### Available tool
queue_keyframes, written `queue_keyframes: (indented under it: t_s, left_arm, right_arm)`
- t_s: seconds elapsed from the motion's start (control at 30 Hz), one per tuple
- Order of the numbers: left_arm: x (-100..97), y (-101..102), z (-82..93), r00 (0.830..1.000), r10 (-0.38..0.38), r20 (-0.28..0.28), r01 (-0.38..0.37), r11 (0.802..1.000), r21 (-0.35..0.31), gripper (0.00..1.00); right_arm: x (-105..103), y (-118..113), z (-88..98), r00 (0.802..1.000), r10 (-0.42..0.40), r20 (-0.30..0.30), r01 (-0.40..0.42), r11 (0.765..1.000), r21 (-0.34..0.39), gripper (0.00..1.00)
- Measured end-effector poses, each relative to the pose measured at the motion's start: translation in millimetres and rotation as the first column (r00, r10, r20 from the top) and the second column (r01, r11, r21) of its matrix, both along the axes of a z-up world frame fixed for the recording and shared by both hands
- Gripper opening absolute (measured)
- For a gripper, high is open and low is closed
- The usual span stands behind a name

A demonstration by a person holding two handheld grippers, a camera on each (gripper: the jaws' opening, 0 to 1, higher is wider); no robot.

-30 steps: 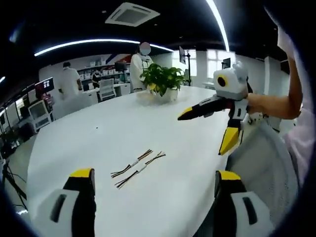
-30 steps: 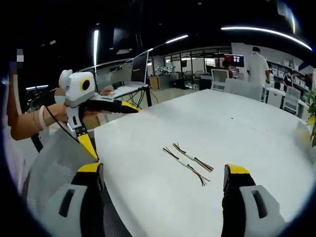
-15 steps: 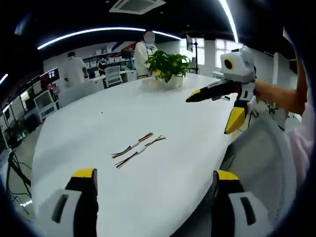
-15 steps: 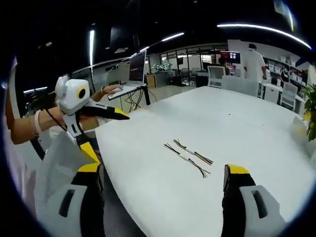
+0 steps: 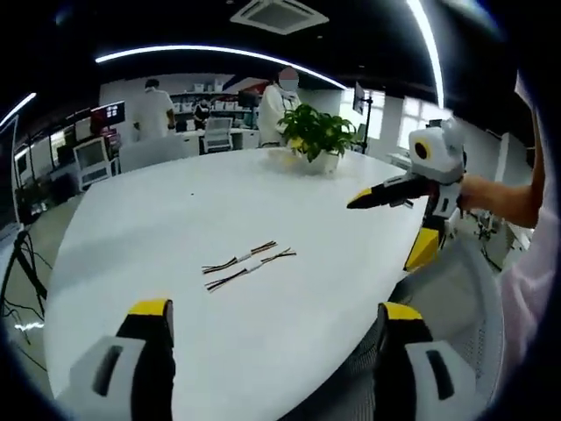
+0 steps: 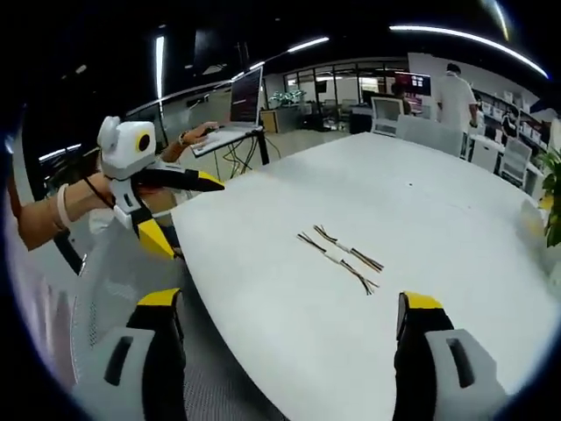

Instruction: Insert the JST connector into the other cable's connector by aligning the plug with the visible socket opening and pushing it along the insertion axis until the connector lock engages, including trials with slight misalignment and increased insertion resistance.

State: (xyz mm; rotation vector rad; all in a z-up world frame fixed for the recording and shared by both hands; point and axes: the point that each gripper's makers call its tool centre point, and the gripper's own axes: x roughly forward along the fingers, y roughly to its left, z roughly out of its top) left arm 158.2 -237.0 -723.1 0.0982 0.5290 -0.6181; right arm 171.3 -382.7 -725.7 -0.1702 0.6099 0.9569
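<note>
Ahead of both wide-apart hand-held grippers (image 5: 272, 351) (image 6: 289, 342), untouched cables (image 5: 248, 264) lie on table (image 5: 158, 219).

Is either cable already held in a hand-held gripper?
No. In the left gripper view both cables lie side by side on the white table, untouched.

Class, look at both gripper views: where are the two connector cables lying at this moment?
The two cables lie side by side on the white table, ahead of the open left tool; in the right gripper view they sit mid-table.
</note>
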Motion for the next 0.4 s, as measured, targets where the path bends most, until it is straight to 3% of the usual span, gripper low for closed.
queue_keyframes:
  t_s: [0.23, 0.4]
  left_arm:
    - [-0.3, 3.3, -0.2, 1.000, -0.020, -0.003, 0.020, 1.000, 0.001, 0.93]
    - [-1.3, 5.7, -2.8, 0.998, -0.065, -0.009, 0.065, 0.997, 0.045, 0.93]
  right_arm:
    - [4.1, 0.6, 1.7, 0.999, -0.038, -0.002, 0.038, 0.999, -0.005, 0.99]
    - [5.0, 0.0, 0.5, 0.998, -0.061, -0.002, 0.061, 0.998, -0.020, 0.99]
